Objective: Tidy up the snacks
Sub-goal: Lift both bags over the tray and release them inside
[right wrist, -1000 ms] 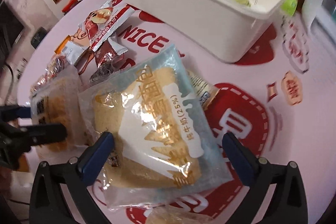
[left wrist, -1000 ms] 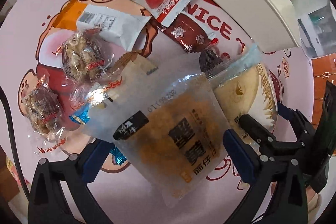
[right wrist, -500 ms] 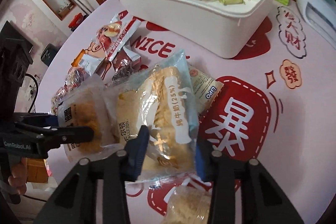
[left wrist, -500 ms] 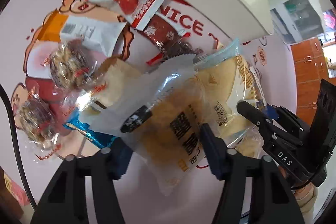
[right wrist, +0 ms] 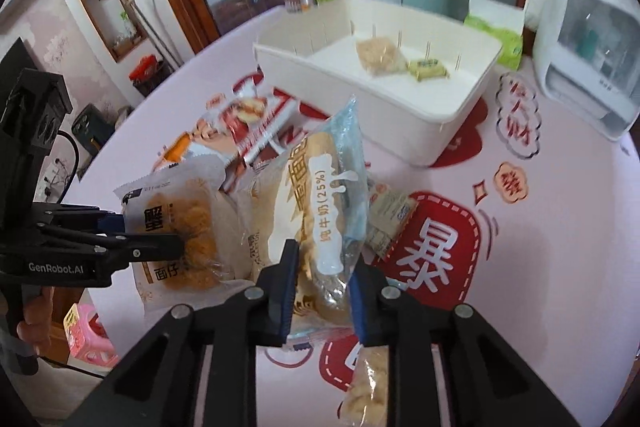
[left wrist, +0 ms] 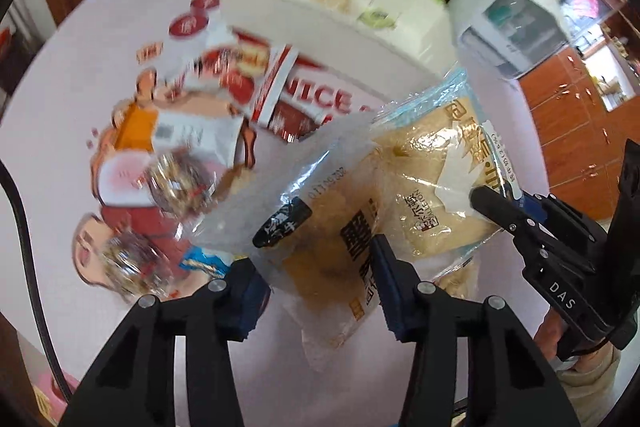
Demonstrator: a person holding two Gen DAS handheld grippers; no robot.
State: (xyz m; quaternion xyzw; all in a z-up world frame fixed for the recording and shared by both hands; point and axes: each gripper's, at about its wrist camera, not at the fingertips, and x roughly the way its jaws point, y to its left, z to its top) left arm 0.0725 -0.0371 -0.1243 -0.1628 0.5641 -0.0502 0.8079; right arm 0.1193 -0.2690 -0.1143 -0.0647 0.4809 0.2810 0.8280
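My left gripper (left wrist: 316, 283) has its jaws closing on a clear pastry pack (left wrist: 320, 227) with a black label, pads pressing its sides, lifted off the pink tablecloth. My right gripper (right wrist: 324, 275) is closing on a blue-edged bread pack (right wrist: 320, 195), also held above the table. The two packs hang side by side, overlapping. Each gripper shows in the other's view: the right gripper (left wrist: 516, 215), the left gripper (right wrist: 160, 247). The white bin (right wrist: 400, 123) stands beyond, holding a pale snack (right wrist: 378, 57) and a small yellow-green pack (right wrist: 428, 69).
Loose snacks lie on the table: a red-and-white pack (left wrist: 240, 75), an orange-white pack (left wrist: 188, 131), nut clusters (left wrist: 180, 183), a small pack (right wrist: 388, 211) and another (right wrist: 368, 383). A white appliance (right wrist: 580, 67) and green tissue pack (right wrist: 496, 31) stand right of the bin.
Both grippers went from wide open around their packs to closed on them, then rose with the packs off the table. The bin's inside has come into view.
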